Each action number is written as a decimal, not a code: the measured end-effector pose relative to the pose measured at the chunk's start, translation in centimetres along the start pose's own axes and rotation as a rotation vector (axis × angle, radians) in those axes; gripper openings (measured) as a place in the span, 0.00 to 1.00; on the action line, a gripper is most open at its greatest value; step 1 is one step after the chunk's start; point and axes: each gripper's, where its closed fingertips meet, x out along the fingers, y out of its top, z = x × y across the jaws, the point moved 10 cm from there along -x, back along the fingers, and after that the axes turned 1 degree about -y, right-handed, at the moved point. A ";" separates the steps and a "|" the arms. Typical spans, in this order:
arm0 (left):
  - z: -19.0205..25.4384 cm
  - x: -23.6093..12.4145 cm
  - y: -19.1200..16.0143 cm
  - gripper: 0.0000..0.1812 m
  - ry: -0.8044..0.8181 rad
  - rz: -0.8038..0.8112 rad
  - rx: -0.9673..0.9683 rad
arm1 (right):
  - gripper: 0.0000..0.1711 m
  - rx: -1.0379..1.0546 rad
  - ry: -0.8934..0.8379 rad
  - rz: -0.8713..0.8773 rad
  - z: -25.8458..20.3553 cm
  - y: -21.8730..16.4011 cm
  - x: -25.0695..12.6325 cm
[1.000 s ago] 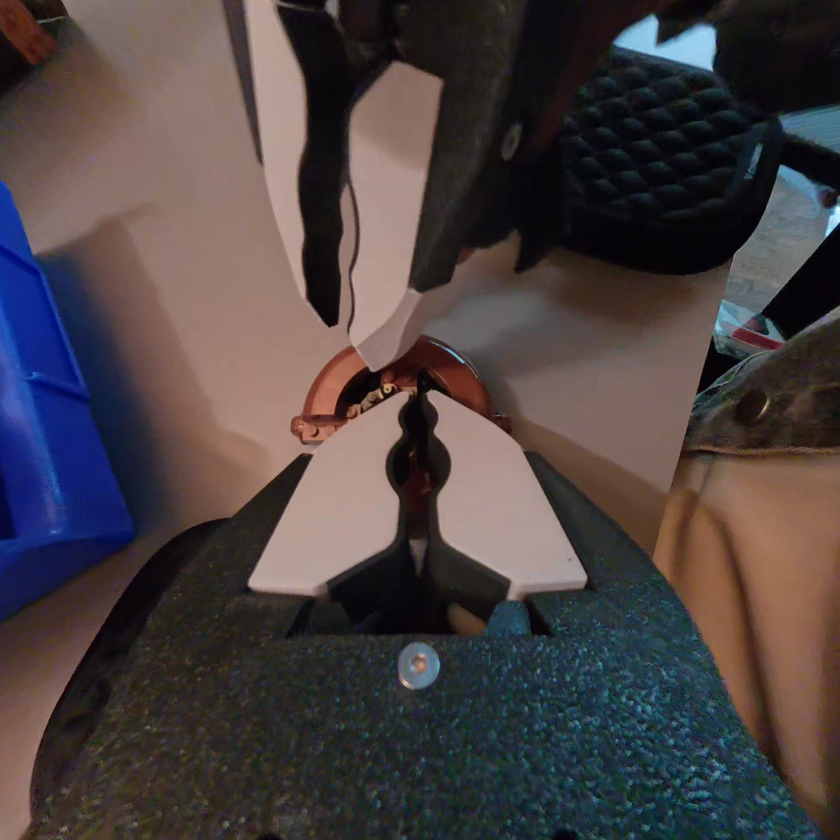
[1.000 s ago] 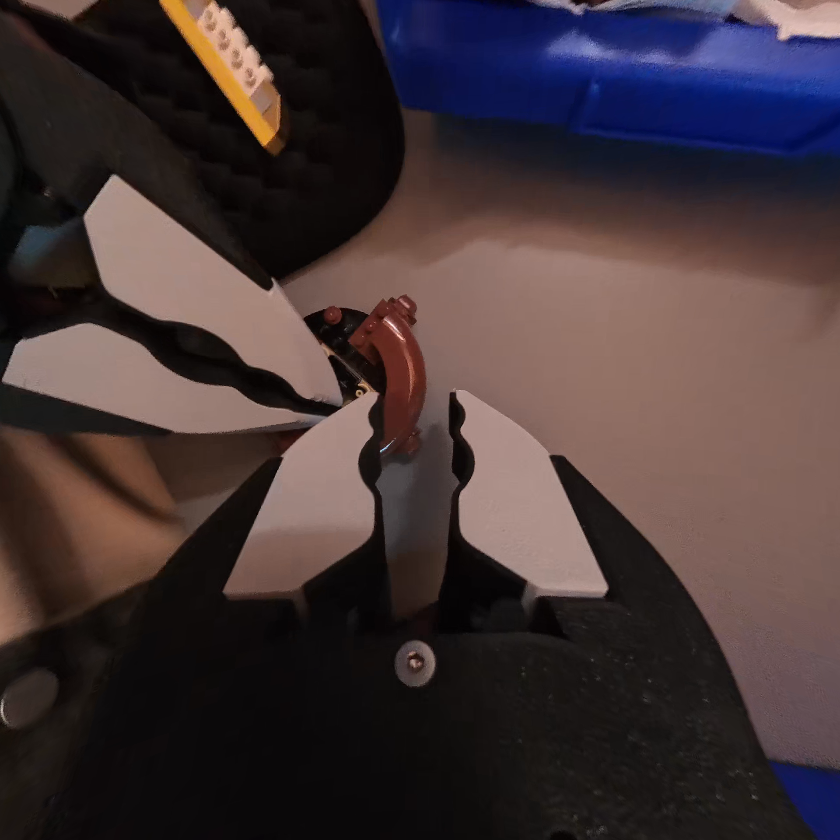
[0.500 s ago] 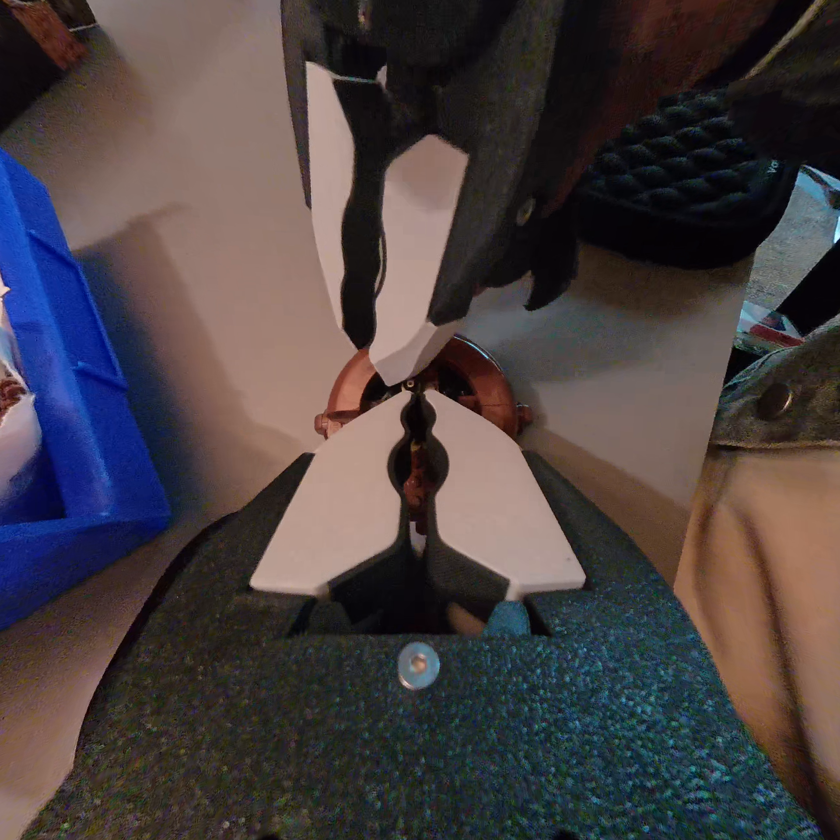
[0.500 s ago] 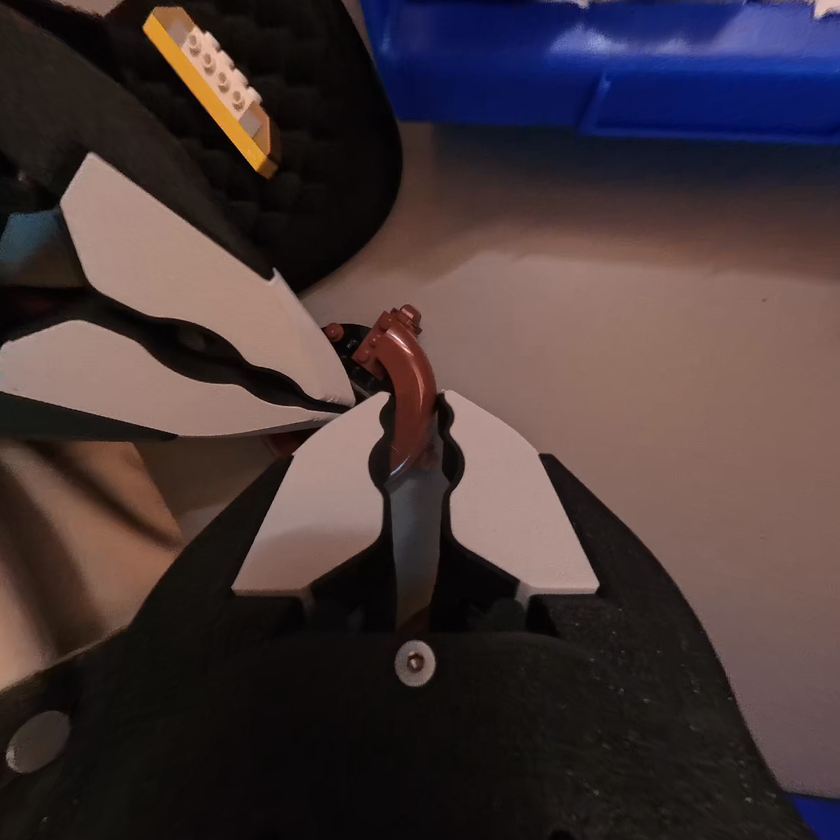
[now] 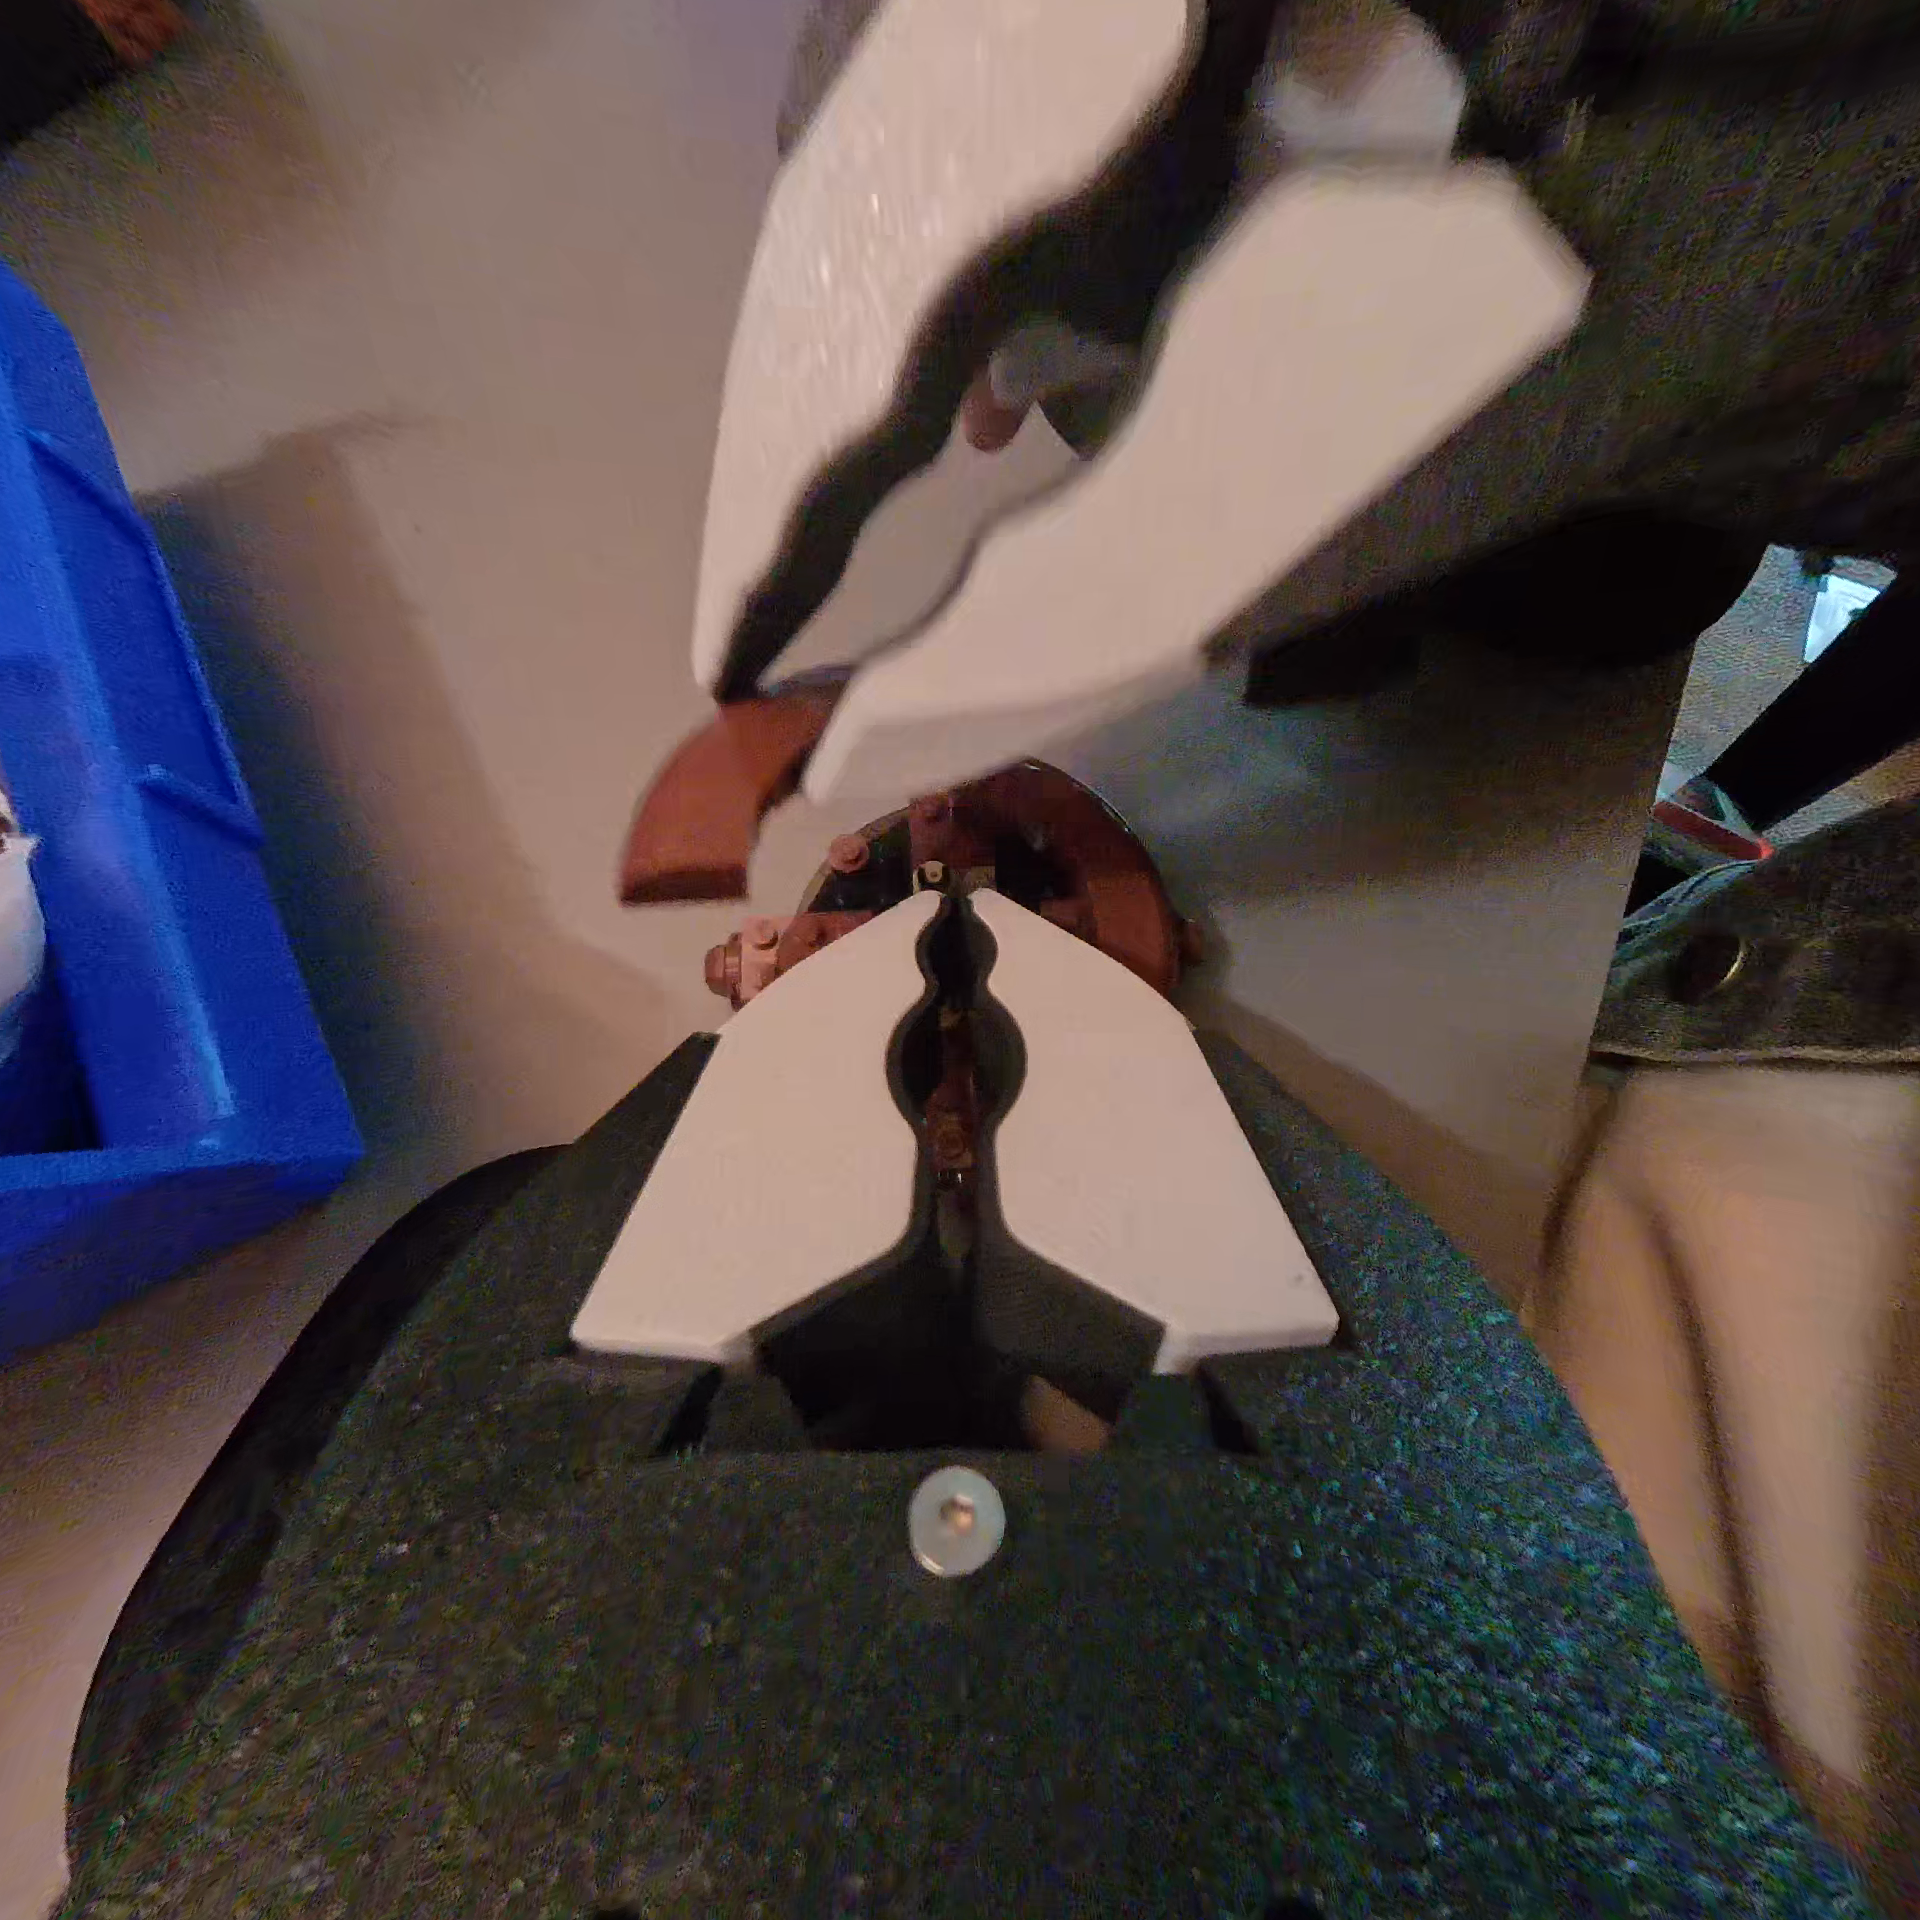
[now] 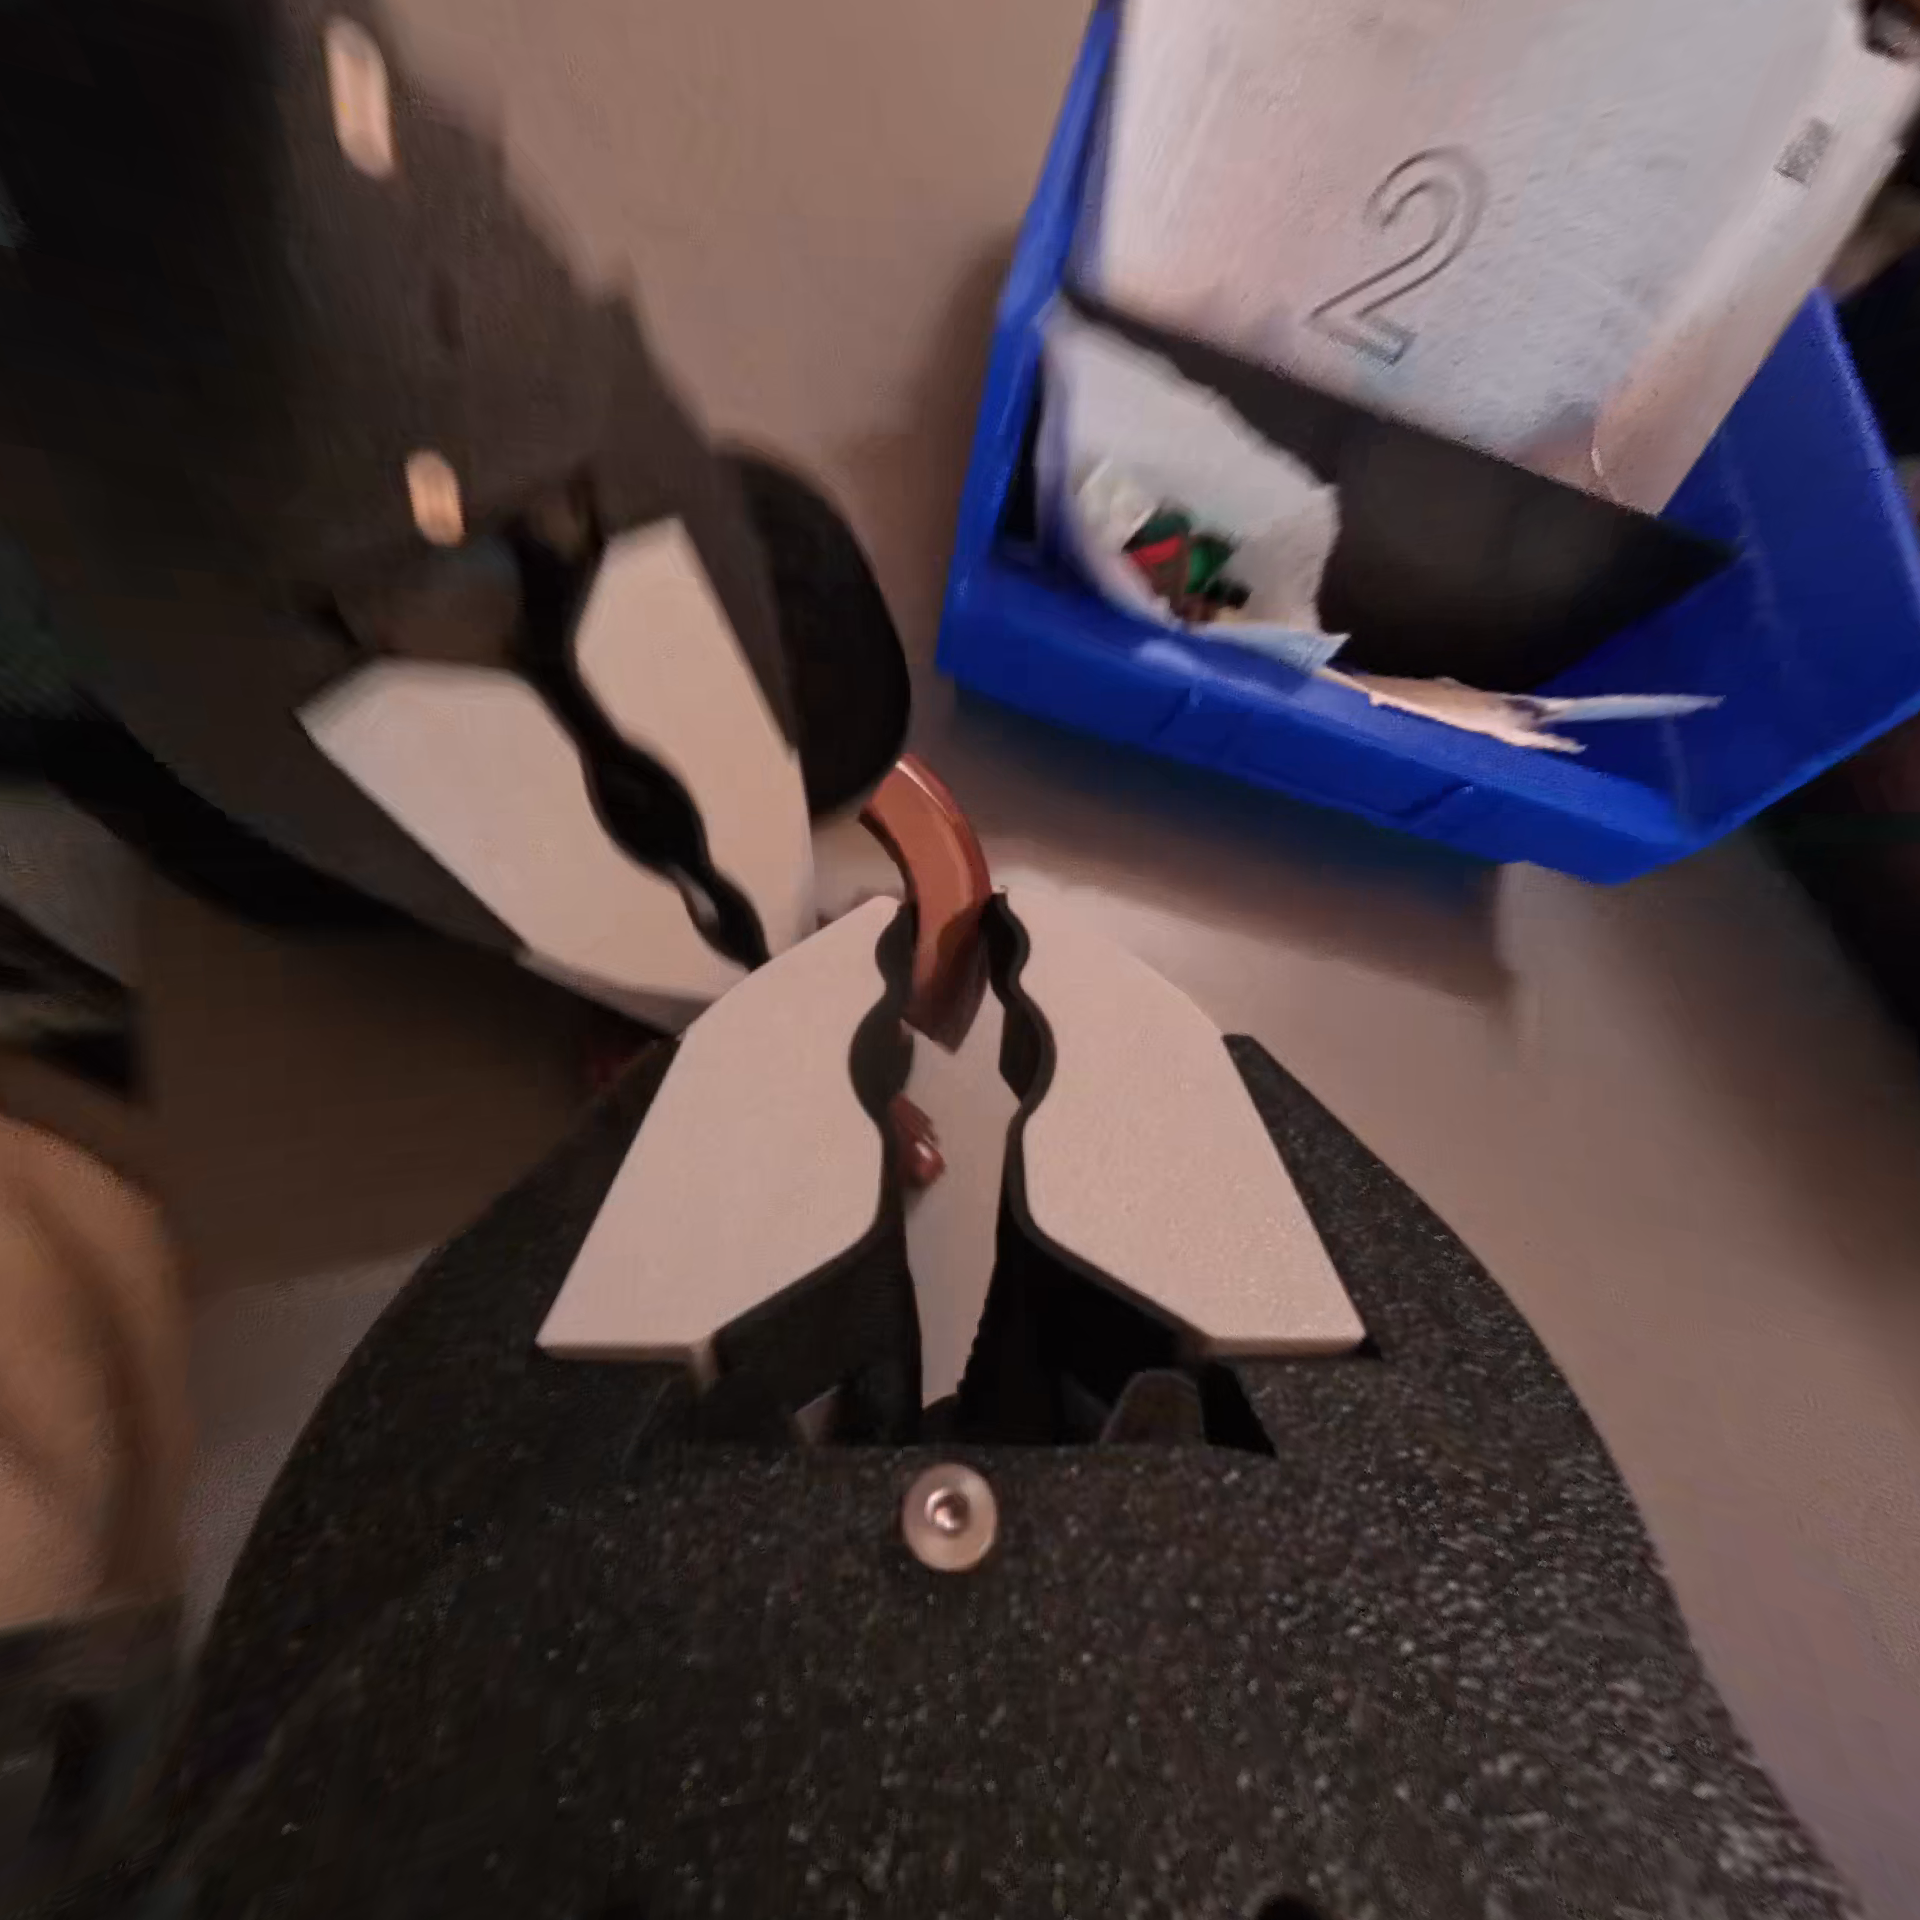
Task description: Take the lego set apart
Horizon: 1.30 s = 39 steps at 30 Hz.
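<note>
The lego set [image 5: 1049, 862] is a small round brown and black build with studs, held just past my left gripper [image 5: 954, 906], which is shut on it above the pale table. My right gripper [image 6: 940, 914] is shut on a curved brown arch piece [image 6: 935, 862], now free of the set. In the left wrist view the right gripper [image 5: 774, 727] comes in from above with the arch piece [image 5: 717, 800] sticking out to the left of the set. The left gripper [image 6: 764, 951] shows at the left of the right wrist view, where the set is hidden.
A blue bin [image 6: 1455, 727] holding torn white paper bags and small parts stands ahead of the right gripper; it also shows at the left edge of the left wrist view [image 5: 125, 831]. A person's beige sleeve [image 5: 1714, 1351] is at the right.
My right gripper closed on the brown arch, pulled it off the set and swung towards the blue bin. My left gripper kept its hold on the set.
</note>
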 end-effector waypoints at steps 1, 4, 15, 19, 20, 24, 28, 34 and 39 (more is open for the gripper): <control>0.0 0.0 0.0 0.00 -0.002 0.002 -0.002 | 0.08 0.156 0.085 0.095 1.1 0.4 -0.8; -0.1 0.0 0.0 0.00 -0.011 0.005 -0.013 | 0.08 0.575 0.376 0.385 4.4 1.8 -2.9; -0.1 -0.1 -0.1 0.00 -0.002 0.011 -0.006 | 0.08 0.162 0.346 0.216 12.5 14.7 1.4; -0.1 -0.1 -0.1 0.00 -0.004 0.012 -0.007 | 0.08 -0.006 0.352 0.067 16.7 19.3 9.0; -0.2 -0.1 -0.1 0.00 -0.006 0.012 -0.008 | 0.08 -0.017 0.357 -0.004 17.6 20.0 10.8; -0.3 -0.2 -0.1 0.00 -0.023 0.016 -0.024 | 0.08 -0.066 0.377 -0.260 19.3 21.2 16.2; -0.3 -0.2 -0.1 0.00 -0.024 0.017 -0.024 | 0.22 -0.001 0.416 -0.337 19.2 21.6 17.2; -0.3 -0.2 -0.1 0.00 -0.019 0.017 -0.020 | 0.25 0.085 0.356 -0.093 18.2 22.0 11.6; -0.2 -0.2 -0.1 0.00 -0.014 0.016 -0.017 | 0.22 0.150 0.266 -0.121 12.3 13.6 3.6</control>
